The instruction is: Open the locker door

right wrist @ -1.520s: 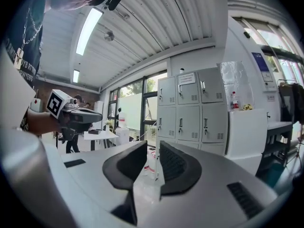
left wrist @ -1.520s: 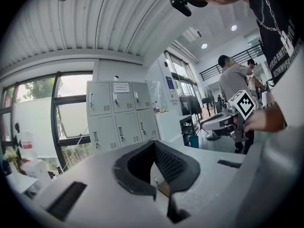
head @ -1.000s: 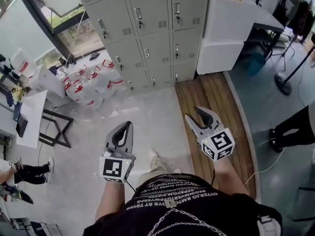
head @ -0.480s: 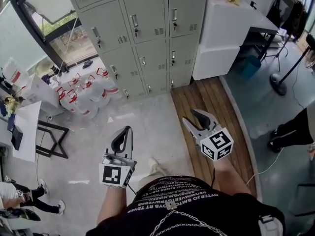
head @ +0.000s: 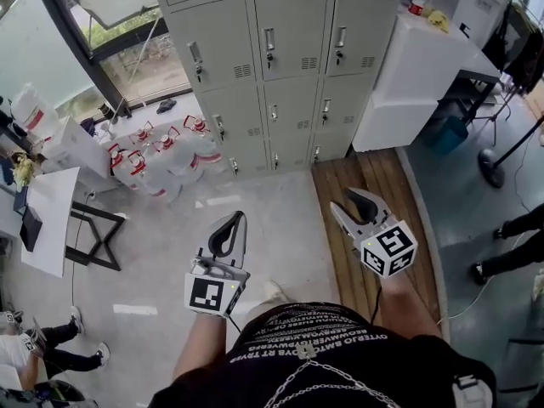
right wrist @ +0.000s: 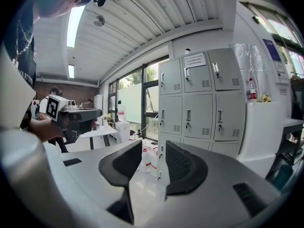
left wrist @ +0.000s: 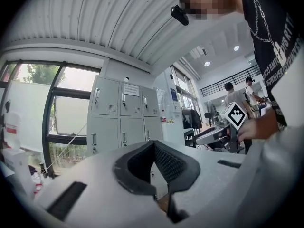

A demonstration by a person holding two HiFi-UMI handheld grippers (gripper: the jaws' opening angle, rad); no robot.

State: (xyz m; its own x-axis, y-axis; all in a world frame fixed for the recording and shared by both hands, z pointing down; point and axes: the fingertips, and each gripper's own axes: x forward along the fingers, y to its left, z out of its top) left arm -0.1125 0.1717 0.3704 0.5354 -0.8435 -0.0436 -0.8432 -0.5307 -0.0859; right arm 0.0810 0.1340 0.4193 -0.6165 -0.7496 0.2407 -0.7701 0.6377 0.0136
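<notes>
Head view: grey locker bank (head: 289, 66) along far wall, every door shut, well apart from both claws; water jugs (head: 161, 155) on floor at its left foot; white cabinet (head: 416, 66) just beside its right end; left claw (head: 231, 223) and right claw (head: 344, 201) held low over floor, pointing toward locker bank.
Left gripper view: left claw (left wrist: 153, 144) jaws together at tips, nothing between; locker bank (left wrist: 121, 113) ahead, distant.
Right gripper view: right claw (right wrist: 153, 148) jaws apart, empty; locker bank (right wrist: 199, 103) ahead, doors shut.
</notes>
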